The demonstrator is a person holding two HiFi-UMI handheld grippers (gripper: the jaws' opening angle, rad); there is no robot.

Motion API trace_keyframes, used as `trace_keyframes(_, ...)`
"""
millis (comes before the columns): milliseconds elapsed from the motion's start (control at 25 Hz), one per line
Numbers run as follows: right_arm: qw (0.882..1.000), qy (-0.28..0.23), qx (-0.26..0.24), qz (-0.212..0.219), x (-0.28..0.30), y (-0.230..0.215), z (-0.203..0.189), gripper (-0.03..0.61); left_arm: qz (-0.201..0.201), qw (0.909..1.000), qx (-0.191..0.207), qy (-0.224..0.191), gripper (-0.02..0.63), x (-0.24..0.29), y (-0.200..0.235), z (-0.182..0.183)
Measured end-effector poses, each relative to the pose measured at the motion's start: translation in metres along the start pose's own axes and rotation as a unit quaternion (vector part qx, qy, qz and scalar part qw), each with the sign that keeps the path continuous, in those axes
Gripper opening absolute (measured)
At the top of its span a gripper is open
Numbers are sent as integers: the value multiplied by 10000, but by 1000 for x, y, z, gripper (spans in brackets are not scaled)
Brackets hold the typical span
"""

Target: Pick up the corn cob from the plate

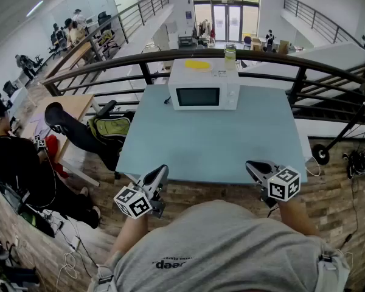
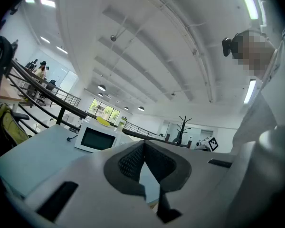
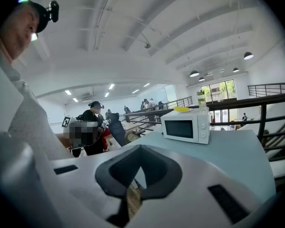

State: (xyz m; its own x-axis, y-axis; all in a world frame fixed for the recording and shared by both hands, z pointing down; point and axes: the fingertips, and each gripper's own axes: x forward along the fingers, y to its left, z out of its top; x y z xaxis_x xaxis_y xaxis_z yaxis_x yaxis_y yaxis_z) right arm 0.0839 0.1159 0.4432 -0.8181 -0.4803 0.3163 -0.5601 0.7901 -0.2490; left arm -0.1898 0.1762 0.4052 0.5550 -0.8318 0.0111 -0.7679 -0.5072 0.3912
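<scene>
No corn cob can be made out as such. The nearest match is a flat yellow object (image 1: 198, 65) lying on top of the white microwave (image 1: 204, 90), toward its left side in the head view. It is too small to tell whether it is a plate, the cob, or both. It shows again as a yellow sliver on the microwave's top in both gripper views (image 2: 103, 121) (image 3: 182, 109).

On the same top, right of the yellow object, a clear jar (image 1: 230, 56) stands upright. The microwave sits at the far edge of a light blue table (image 1: 213, 151), its door facing the person, and a dark cable end (image 1: 167, 101) lies just left of it. A black railing (image 1: 304, 72) curves behind the microwave.

Both grippers hang at the table's near edge, well apart from the microwave, one on each side of it. The left gripper (image 1: 161, 170) (image 2: 143, 145) has its jaws pressed together at the tips with nothing between them. The right gripper (image 1: 250, 165) (image 3: 138, 148) likewise has its jaws closed tip to tip and empty, angled slightly downward.
</scene>
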Motion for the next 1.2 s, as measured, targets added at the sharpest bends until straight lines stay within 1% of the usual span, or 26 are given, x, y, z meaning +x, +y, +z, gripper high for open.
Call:
trace_keyframes(160, 10000, 18, -64, 30, -5, -9, 3, 14, -18, 10000, -9, -21, 18, 10, -7, -1)
trace_keyframes(440, 10000, -19, -56, 51, -22, -24, 1, 14, -71, 9999, 62, 81, 18, 28, -26, -9)
trace_keyframes(640, 9997, -37, 215, 66, -35, -41, -3, 14, -110, 9998, 110, 98, 18, 44, -41, -9)
trace_keyframes(960, 9995, -95, 218, 195, -66, -65, -8, 14, -124, 9997, 179, 131, 18, 75, -71, -17)
trace_keyframes(1200, 9989, -152, 410, 150, -98, -94, -20, 15, -144, 9994, 191, 264, 18, 101, -101, -31)
